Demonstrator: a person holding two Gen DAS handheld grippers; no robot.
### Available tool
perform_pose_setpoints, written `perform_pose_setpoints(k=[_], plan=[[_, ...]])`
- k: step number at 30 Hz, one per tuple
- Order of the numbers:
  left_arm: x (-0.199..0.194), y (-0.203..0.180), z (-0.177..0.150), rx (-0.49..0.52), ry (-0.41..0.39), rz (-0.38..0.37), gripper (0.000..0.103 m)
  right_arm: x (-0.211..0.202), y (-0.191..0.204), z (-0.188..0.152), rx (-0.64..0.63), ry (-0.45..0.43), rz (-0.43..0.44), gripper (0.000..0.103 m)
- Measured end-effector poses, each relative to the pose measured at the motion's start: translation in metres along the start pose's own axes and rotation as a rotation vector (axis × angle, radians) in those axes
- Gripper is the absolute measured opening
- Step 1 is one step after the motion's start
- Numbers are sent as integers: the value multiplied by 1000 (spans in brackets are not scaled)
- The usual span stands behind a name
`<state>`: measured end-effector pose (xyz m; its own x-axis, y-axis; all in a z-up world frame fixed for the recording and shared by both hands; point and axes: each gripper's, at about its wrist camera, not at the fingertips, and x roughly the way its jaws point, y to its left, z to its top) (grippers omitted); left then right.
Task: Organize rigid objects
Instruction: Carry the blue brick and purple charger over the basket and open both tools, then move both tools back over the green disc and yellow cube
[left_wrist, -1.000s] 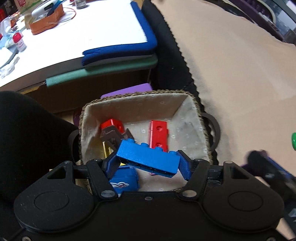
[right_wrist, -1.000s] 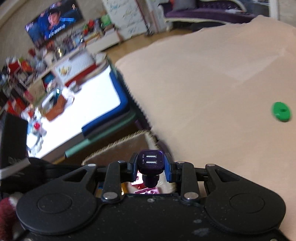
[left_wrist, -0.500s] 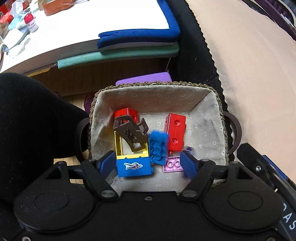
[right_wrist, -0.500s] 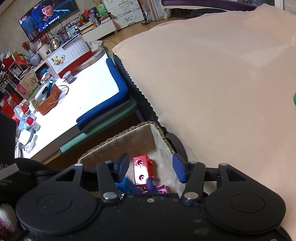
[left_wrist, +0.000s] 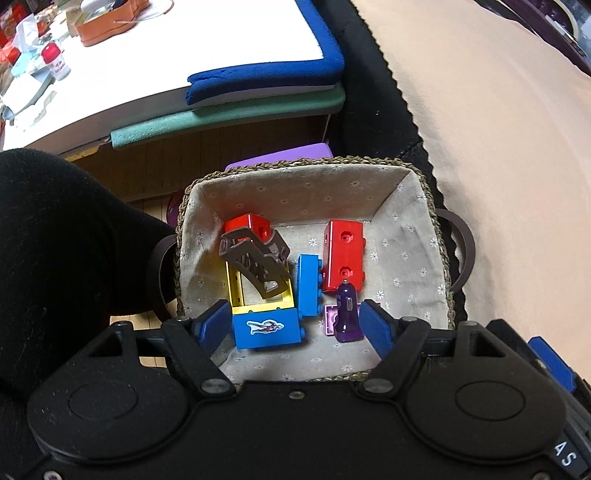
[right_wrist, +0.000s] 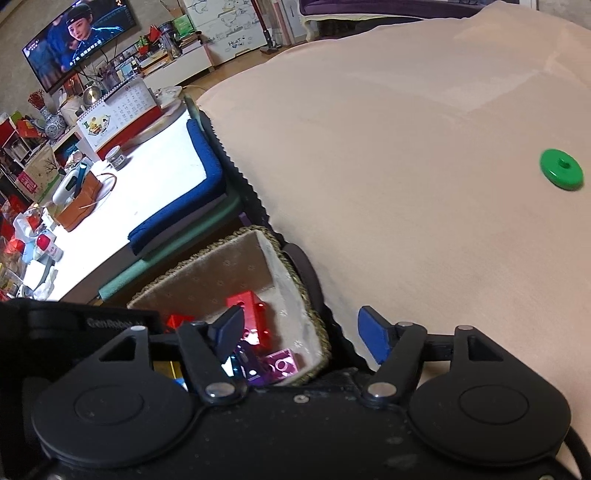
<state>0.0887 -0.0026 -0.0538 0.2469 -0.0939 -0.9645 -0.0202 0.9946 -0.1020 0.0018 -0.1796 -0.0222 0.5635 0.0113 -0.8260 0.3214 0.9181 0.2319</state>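
Charger (left_wrist: 347, 312) in basket (left_wrist: 439, 236), below just-opened right gripper (right_wrist: 303, 334) jaws.

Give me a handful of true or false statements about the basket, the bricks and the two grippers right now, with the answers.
1. The purple car charger lies inside the basket. True.
2. The left gripper is clamped on a blue brick. False: it is open and empty; the blue brick lies in the basket.
3. A green disc rests on the beige cloth. True.
4. The right gripper holds the charger. False: it is open and empty.
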Motion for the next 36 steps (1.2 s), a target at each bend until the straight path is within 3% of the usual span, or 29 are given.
perform_pose_setpoints(k=[4,7,13,21,24,36], plan=[[-8,-4,-6,29,-42,-3,72,-6,-10,-6,6,-9,-10,76],[-14,-11,-13,61,-78,-7,85,-13,-19,-10,11,-21,-16,90],[-15,-26,-27,118,-97,-24,85,-25,-28,-14,-15,-38,-43,103],[-21,-39,-37,182,-125,-44,86,-34,-41,-15,-2,-52,-72,103],[-24,-40,-38,189,-147,-54,95,-36,-48,-14,21,-54,-79,103],[-31,-51,-46,259,-178,-72,95,-43,-76,-9,110,-49,-156,103]])
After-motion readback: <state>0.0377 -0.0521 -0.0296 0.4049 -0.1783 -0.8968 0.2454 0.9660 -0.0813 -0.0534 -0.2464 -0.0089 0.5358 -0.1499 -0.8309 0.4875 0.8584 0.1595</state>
